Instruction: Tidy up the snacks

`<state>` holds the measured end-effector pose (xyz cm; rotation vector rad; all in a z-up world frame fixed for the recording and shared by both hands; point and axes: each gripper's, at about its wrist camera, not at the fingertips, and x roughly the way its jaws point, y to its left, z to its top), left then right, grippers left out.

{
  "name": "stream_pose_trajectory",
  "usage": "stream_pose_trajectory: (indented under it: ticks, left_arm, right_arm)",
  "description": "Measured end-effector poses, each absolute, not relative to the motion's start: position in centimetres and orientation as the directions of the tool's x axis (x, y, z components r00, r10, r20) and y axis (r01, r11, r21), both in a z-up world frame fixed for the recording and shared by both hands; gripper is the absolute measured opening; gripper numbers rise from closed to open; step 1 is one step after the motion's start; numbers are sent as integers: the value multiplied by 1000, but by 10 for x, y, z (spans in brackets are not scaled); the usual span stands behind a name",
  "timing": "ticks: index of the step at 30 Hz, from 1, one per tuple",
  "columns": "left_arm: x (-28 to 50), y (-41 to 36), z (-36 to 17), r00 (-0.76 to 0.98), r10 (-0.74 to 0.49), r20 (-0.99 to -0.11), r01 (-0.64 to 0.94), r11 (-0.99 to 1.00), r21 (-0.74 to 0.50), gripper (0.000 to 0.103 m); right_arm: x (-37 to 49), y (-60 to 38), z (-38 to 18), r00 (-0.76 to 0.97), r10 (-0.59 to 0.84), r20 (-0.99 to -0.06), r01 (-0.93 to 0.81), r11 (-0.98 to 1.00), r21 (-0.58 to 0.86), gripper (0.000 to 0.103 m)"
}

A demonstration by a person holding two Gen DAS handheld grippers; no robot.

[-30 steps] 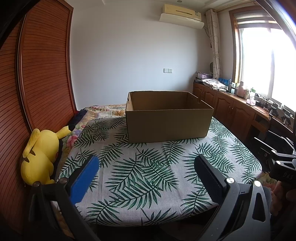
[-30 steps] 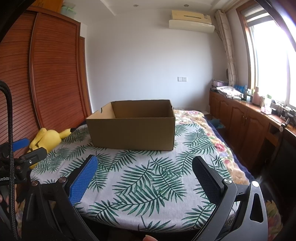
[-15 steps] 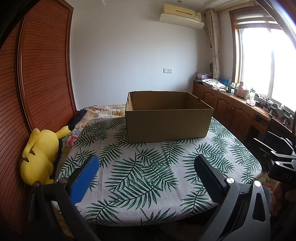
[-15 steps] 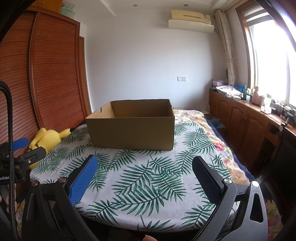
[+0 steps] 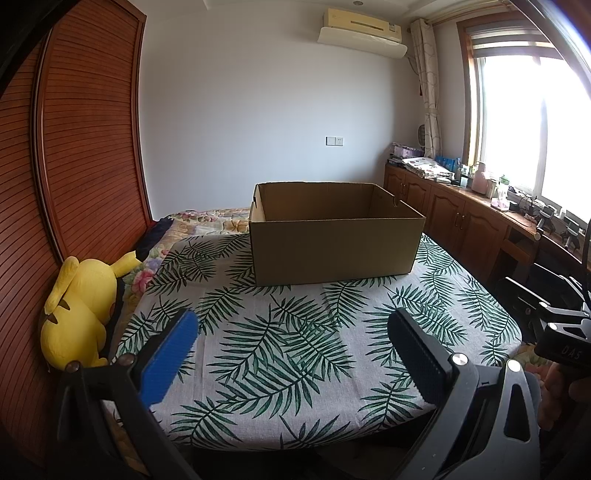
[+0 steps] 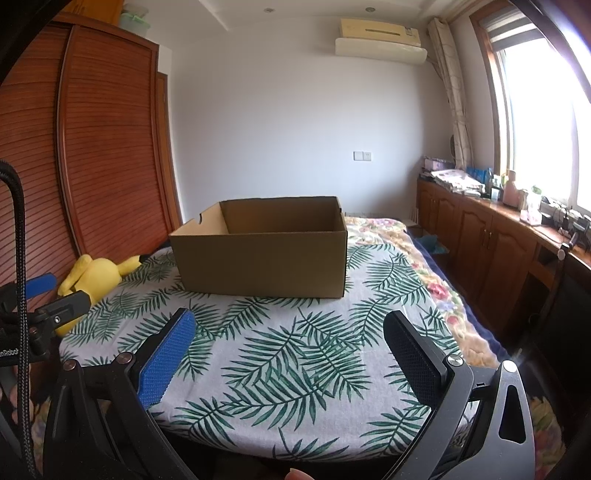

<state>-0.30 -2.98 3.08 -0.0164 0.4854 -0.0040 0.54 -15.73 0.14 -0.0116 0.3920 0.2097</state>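
An open cardboard box [image 5: 334, 245] stands on a bench [image 5: 295, 332] covered with a palm-leaf cloth, toward the far edge. In the left wrist view it sits at 12 o'clock from the left gripper [image 5: 291, 354], well apart from it; in the right wrist view it lies at about 11 o'clock from the right gripper [image 6: 288, 354], also well apart. The visible upper part of its inside walls is bare; its floor is hidden by the near wall. No snacks can be made out in either view.

The left gripper hovers over the near edge of the bench with its fingers spread wide, a blue pad [image 5: 170, 360] on one side and a black pad [image 5: 417, 360] on the other, nothing between them. The right gripper is likewise held over the near edge, fingers spread wide and holding nothing. Part of the left gripper shows at 9 o'clock in the right wrist view, and part of the right gripper at 3 o'clock in the left wrist view.

A yellow plush toy [image 5: 79, 312] lies at 9 o'clock beside the bench, against a slatted wooden wardrobe [image 5: 88, 147]. Wooden cabinets [image 6: 480, 236] with clutter on top run under the window [image 6: 543, 122] at 2 o'clock. An air conditioner [image 5: 364, 26] hangs high on the far wall.
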Motion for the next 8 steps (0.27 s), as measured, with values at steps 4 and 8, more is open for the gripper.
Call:
stream_pose_trajectory:
  ticks: [4,8]
  left_arm:
    - [-2,-30,31,884,-10,-468,3,1000,-16,103]
    - [-2,-31,31,883,-11,-468,3,1000,-18,103]
  right_arm:
    - [5,-157,1,904,200,-379,-205,978,26,103]
    - [5,-157,1,903,200,-379,-206,978,27,103]
